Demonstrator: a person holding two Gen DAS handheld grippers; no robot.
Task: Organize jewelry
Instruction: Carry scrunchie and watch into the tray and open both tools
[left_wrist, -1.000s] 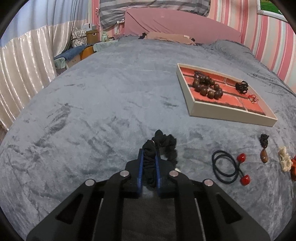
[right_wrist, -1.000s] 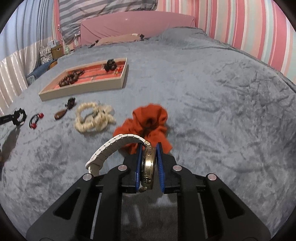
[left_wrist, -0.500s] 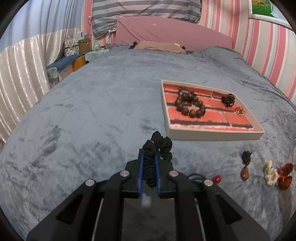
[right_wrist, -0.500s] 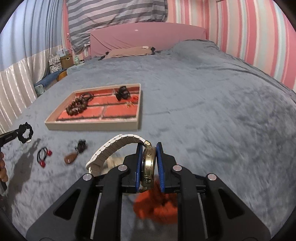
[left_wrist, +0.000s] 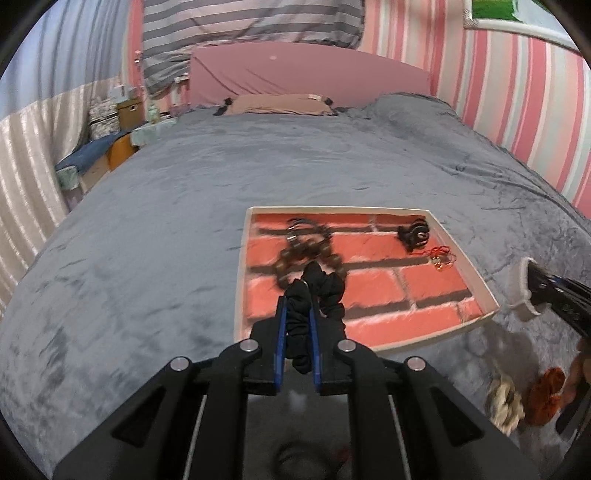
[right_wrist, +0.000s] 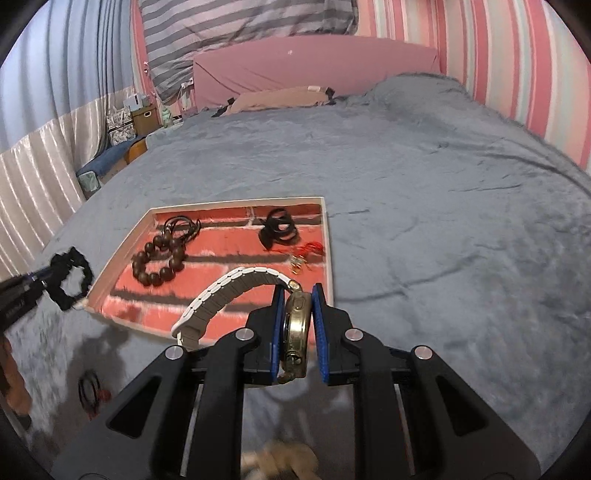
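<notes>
STEP: carry to tray | LEFT: left claw clenched on black scrunchie, over tray near edge | RIGHT: right claw clamps watch, above tray front | ADVICE: lower into bare brick-print patches, clear of bead bracelet, before releasing.

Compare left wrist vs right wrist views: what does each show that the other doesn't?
Left wrist only: cream scrunchie and orange scrunchie lying on the blanket.

Right wrist only: black hair ties with red beads on the blanket.

Both: the brick-print tray holding a wooden bead bracelet, a black hair claw and red-string trinkets; the left gripper shut on a black scrunchie; the right gripper shut on a watch.
</notes>
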